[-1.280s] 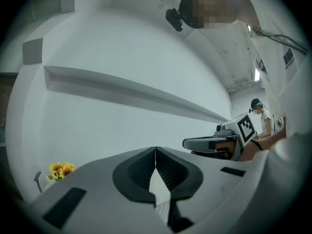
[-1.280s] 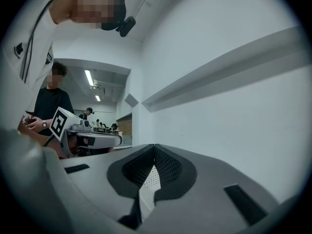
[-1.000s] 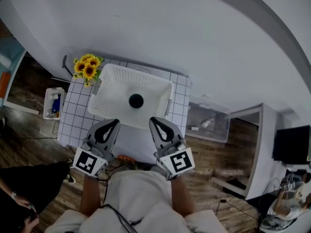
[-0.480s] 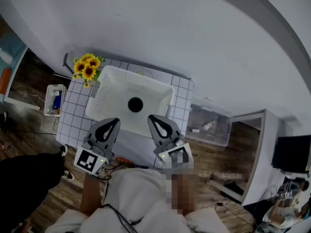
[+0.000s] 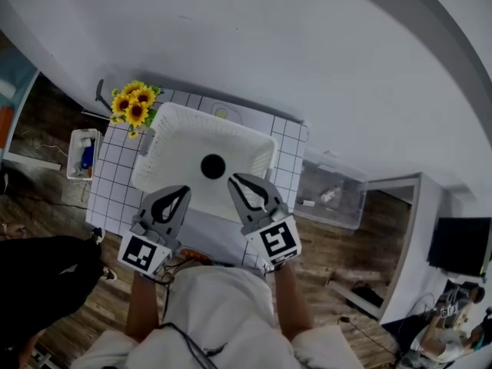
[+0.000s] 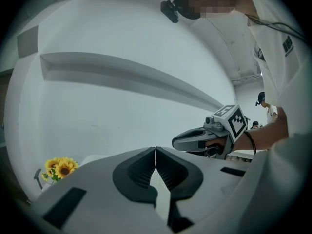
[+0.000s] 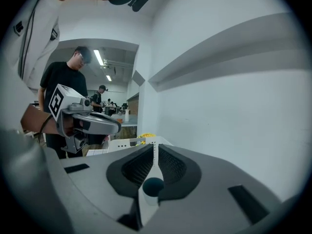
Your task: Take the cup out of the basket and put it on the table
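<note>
White perforated plastic is noted on the basket [image 5: 161,152] ahead of the left gripper [image 5: 184,191], whose black pads [image 6: 141,168] are ribbed; the cup [image 5: 213,165] is dark, matt.

Your head camera looks steeply down from well above the counter [image 5: 114,177], taking in the basket [image 5: 171,138], left tongs [image 5: 181,191] and right tongs [image 5: 233,178]. Each tongs camera rides close behind its own jaws, facing almost level toward the wall [image 5: 269,44]; both also catch the sunflowers [image 5: 132,106] and the opposite tongs.
</note>
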Demonstrator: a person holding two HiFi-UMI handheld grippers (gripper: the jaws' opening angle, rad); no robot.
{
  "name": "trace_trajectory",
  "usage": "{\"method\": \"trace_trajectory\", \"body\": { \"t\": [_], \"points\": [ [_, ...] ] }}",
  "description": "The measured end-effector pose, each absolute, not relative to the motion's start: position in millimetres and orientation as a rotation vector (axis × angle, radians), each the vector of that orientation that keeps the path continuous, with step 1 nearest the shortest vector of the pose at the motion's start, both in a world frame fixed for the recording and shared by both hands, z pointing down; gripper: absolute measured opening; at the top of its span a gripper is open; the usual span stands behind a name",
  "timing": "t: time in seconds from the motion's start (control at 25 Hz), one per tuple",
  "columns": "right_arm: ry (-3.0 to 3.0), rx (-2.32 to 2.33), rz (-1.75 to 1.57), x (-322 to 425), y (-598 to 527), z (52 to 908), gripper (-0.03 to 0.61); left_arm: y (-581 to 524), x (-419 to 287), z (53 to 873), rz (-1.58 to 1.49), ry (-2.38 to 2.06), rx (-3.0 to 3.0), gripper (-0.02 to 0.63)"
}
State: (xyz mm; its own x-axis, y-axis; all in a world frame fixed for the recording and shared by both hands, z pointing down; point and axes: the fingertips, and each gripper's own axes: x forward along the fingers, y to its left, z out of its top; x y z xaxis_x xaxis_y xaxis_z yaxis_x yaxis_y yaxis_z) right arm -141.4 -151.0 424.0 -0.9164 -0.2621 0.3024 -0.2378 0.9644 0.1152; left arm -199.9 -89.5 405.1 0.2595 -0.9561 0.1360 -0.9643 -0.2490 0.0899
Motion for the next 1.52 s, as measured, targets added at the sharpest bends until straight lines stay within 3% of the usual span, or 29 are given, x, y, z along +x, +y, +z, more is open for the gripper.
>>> {"method": "trace_trajectory", "body": {
  "t": [0.24,0.4,1.16,1.52],
  "points": [
    [-2.72,0.272,-0.17,-160.0,-160.2,436.2,0.021,-94.7,-204.6,412.4,0.094,-1.829,2.337,0.011],
    [-2.653,0.185,-0.257,-176.0,-167.5,445.8,0.068,-96.4,-207.3,415.4,0.1,-1.83,2.324,0.011],
    [-2.089,-0.406,-0.517,-207.9,-160.8,582.8,0.369,-102.9,-218.1,425.7,0.105,-1.843,2.292,0.011],
    [-1.88,-0.522,-0.518,-210.0,-166.4,629.5,0.402,-104.4,-223.5,427.2,0.105,-1.848,2.279,0.011]
  ]
}}
